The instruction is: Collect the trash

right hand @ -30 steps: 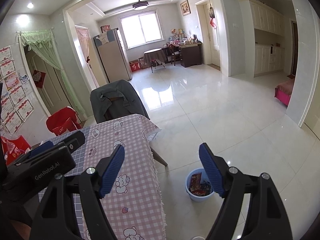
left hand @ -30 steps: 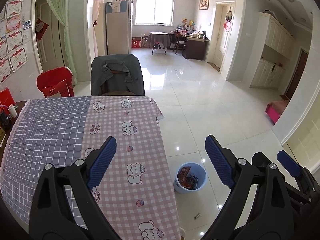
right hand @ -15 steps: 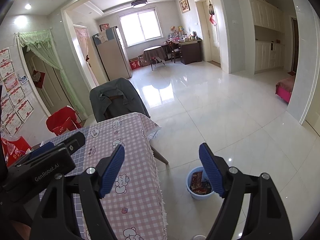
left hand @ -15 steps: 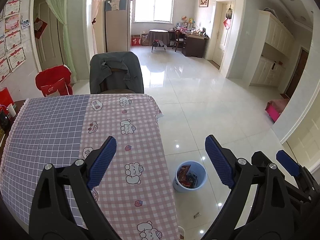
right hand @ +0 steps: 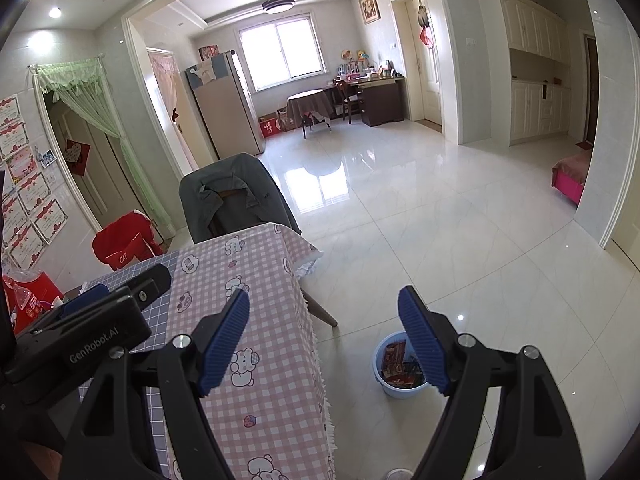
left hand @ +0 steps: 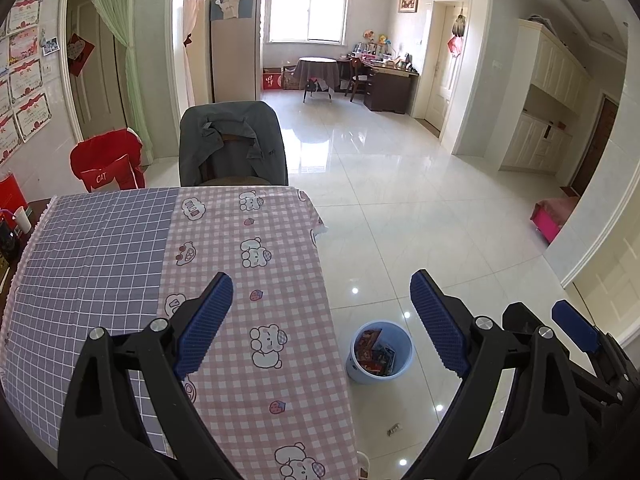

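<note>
My left gripper (left hand: 320,318) hangs over the desk (left hand: 120,264), its fingers (left hand: 206,324) spread wide with nothing between them and touching nothing. Their pads are blue ribbed rubber on black plastic arms. The desk wears a checked cloth, grey-blue grid on the left, pink gingham with cartoon bears on the right, fringed at the edge. Beside the desk on the glossy white tiled floor (left hand: 420,208) stands the round pale-blue plastic bin (left hand: 380,354), with colourful wrappers (left hand: 372,350) inside. My right gripper (right hand: 324,338) hangs above the desk edge and the bin (right hand: 382,376), fingers (right hand: 420,340) equally wide and empty.
</note>
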Tool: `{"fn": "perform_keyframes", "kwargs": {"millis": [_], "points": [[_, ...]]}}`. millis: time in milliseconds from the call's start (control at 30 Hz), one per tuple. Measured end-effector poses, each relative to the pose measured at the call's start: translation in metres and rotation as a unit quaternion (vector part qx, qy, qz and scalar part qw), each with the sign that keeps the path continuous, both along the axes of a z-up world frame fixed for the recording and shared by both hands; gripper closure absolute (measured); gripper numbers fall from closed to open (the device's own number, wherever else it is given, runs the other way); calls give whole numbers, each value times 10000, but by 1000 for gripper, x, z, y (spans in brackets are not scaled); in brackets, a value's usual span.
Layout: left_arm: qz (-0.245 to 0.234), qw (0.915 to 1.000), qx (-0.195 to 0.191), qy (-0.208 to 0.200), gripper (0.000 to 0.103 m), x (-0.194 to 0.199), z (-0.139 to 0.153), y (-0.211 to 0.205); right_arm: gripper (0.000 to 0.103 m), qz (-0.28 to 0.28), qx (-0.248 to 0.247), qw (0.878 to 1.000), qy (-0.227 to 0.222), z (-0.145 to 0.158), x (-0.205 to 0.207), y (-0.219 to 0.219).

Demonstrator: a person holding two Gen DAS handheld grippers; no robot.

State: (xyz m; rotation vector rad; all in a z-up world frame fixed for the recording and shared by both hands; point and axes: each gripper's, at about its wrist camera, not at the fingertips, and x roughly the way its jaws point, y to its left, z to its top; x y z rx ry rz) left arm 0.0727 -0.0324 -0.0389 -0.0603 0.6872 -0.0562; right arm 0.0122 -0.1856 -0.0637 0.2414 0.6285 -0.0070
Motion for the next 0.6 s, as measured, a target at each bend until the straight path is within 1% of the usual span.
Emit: {"fn": "perform_keyframes", "kwargs": {"millis": [233, 600], "points": [[7, 10000, 4, -8, 14, 0, 1, 0, 27, 9, 22, 10000, 27, -2, 3, 0], [43, 10000, 9, 8, 14, 2, -6, 2, 27, 21, 35, 10000, 38, -4, 5, 1]]}}
